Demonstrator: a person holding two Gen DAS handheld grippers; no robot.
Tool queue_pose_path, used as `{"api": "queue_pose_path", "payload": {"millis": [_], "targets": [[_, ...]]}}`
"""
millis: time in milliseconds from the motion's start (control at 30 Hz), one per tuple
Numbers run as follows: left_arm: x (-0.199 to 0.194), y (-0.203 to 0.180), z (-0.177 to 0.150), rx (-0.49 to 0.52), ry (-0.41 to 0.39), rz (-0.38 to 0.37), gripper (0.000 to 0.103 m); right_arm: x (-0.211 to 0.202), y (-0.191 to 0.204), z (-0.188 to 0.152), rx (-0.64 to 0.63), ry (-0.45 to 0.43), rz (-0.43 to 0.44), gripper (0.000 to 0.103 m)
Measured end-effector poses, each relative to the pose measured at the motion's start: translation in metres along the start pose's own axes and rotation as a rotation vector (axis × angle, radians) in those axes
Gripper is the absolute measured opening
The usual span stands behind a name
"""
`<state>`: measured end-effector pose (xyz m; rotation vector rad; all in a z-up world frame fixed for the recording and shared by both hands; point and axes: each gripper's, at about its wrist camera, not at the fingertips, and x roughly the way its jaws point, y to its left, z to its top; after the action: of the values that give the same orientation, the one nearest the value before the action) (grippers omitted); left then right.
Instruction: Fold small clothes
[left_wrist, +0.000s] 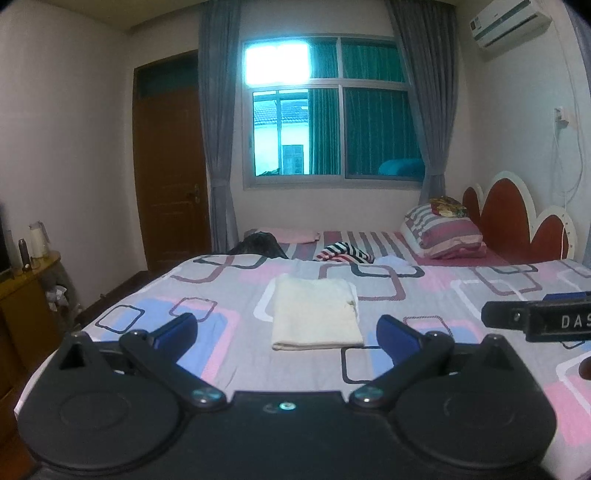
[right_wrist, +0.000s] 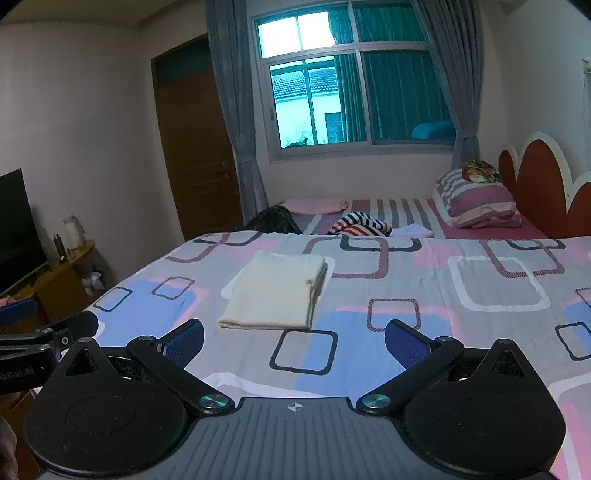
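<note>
A cream garment (left_wrist: 317, 314) lies folded into a neat rectangle on the patterned bedspread (left_wrist: 461, 295); it also shows in the right wrist view (right_wrist: 275, 291). My left gripper (left_wrist: 286, 330) is open and empty, held just short of the garment's near edge. My right gripper (right_wrist: 293, 338) is open and empty, near and slightly right of the garment. The right gripper's body (left_wrist: 535, 317) shows at the right edge of the left wrist view. A striped garment (left_wrist: 345, 253) lies crumpled farther back, and a dark garment (left_wrist: 258, 245) lies beside it.
A striped pillow (left_wrist: 447, 230) rests by the red headboard (left_wrist: 517, 221). A wooden cabinet (right_wrist: 62, 280) with bottles and a TV (right_wrist: 18, 229) stand left of the bed. A door (left_wrist: 170, 166) and curtained window (left_wrist: 332, 110) are behind.
</note>
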<state>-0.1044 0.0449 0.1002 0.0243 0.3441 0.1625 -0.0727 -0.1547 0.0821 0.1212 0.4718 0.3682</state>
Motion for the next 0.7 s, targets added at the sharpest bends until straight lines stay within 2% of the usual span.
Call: {"api": "queue_pose_path", "payload": {"millis": [133,700], "targets": [[-0.003,-0.003,-0.001,-0.005,0.029,-0.007,0.102,-0.001,0.002,0.001,-0.001,0.001,-0.004,0.103],[-0.011,-0.007,-0.005,0.021,0.041,-0.015,0.102,-0.004,-0.002,-0.002,-0.002,0.035,-0.033,0.103]]}}
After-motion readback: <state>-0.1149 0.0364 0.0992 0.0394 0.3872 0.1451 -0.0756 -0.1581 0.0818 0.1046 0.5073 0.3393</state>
